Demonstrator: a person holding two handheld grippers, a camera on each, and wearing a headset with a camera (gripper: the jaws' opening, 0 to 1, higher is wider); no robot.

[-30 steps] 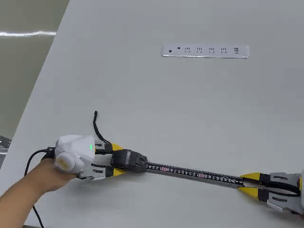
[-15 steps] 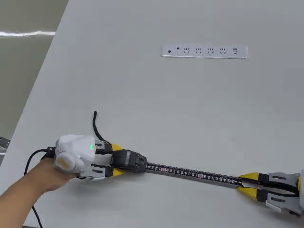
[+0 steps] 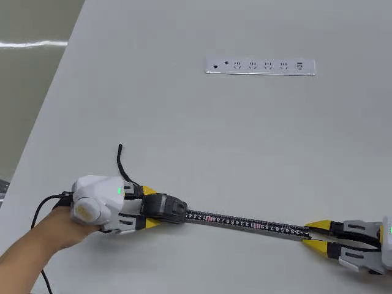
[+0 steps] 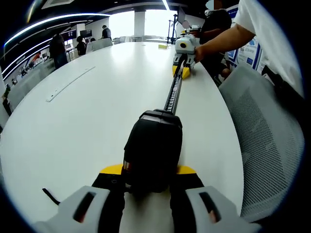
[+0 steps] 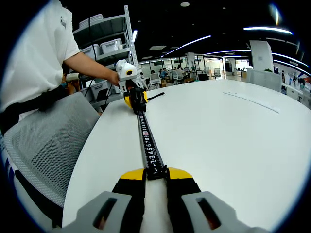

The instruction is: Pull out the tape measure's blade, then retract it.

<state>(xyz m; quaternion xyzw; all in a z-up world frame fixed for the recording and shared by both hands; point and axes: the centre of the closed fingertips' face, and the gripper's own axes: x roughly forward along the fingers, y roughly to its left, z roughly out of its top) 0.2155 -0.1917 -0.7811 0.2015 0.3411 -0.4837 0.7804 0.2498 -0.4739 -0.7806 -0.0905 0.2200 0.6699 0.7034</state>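
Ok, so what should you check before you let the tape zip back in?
1. The left gripper is shut on the tape measure case: ok.
2. The right gripper is pinching the blade's tip: ok.
3. The blade runs straight along the table with no kink: ok.
4. The power strip is far from the blade's path: ok.
5. Whether the blade is locked in place: cannot tell.
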